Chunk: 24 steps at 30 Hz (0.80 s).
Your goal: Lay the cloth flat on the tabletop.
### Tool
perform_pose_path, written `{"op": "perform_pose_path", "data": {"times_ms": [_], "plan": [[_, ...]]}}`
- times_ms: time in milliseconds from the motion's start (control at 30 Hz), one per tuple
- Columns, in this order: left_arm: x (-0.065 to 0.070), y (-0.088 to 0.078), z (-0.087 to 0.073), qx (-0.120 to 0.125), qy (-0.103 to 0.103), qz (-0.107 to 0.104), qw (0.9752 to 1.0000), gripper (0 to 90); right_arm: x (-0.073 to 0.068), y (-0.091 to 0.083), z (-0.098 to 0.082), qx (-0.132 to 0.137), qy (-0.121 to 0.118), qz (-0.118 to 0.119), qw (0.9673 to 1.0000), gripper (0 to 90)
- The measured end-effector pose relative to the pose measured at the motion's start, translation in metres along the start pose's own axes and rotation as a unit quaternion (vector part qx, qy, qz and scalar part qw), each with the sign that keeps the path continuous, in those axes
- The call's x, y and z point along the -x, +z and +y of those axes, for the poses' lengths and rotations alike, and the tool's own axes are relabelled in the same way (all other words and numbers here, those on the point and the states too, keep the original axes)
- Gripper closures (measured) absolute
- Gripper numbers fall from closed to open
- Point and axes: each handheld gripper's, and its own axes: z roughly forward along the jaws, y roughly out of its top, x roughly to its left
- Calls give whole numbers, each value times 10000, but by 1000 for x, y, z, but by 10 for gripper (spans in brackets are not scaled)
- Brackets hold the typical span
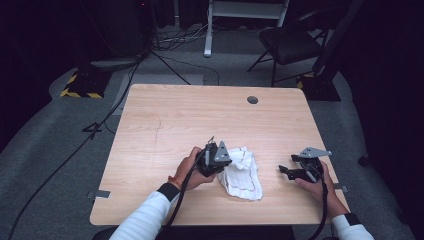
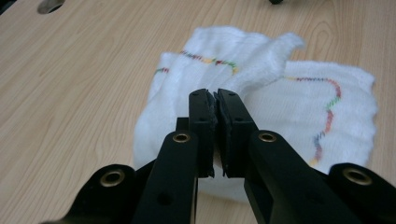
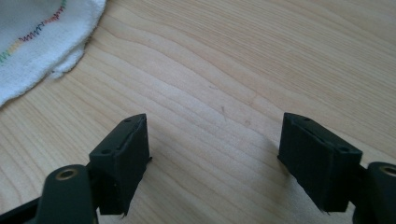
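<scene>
Wooden table (image 1: 165, 120); chair (image 1: 290, 42) behind; white cloth (image 1: 243, 172) between claws.

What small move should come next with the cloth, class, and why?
Probably bring the right gripper across to the cloth and take its near edge. Its jaws stand wide open over bare table, apart from the cloth, while the left gripper looks shut over the bunched side, seemingly pinching a raised fold. I cannot tell whether fabric is truly caught.

Probably a lab, floor cables (image 1: 150, 55), folding chair (image 1: 290, 42)
</scene>
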Motion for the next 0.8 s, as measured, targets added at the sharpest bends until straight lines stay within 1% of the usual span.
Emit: {"op": "perform_pose_path", "data": {"times_ms": [67, 133, 167, 200, 300, 333, 367, 433, 500, 533, 567, 667, 800], "plan": [[-2, -7, -9, -8, -74, 26, 10000, 849, 0, 0, 0, -1, 0, -1, 10000, 248], [-3, -15, -21, -114, -115, 21, 9999, 849, 0, 0, 0, -3, -2, -1, 10000, 248], [-4, -17, -26, -217, -78, 57, 9997, 849, 0, 0, 0, -3, -1, -2, 10000, 249], [-5, -19, -31, -291, -87, 63, 9995, 849, 0, 0, 0, -3, -5, 6, 10000, 253], [-8, -26, -47, -380, -209, 36, 9991, 850, 0, 0, 0, -1, -14, 16, 10000, 265], [-8, -26, -47, -380, -209, 36, 9991, 850, 0, 0, 0, -1, -14, 16, 10000, 265], [-10, -29, -57, -416, -308, 13, 9987, 849, -1, -1, 0, -6, -24, 20, 10000, 271], [-12, -32, -65, -430, -442, -4, 9981, 849, -1, -1, 0, -7, -26, 24, 10000, 273], [-15, -35, -74, -372, -592, -58, 9975, 845, -1, -1, 1, -13, -30, 20, 10000, 280], [-15, -36, -78, -396, -638, -79, 9971, 843, -1, -1, 1, -15, -26, 16, 10000, 280], [-15, -37, -81, -428, -664, -57, 9969, 841, -1, -1, 1, -16, -27, 13, 10000, 280], [-14, -41, -89, -517, -722, 2, 9961, 809, -2, -1, 1, -22, -35, -5, 10000, 281], [-14, -48, -100, -486, -867, 48, 9950, 734, -4, -3, 2, -92, -70, -4, 9999, 296]]}}
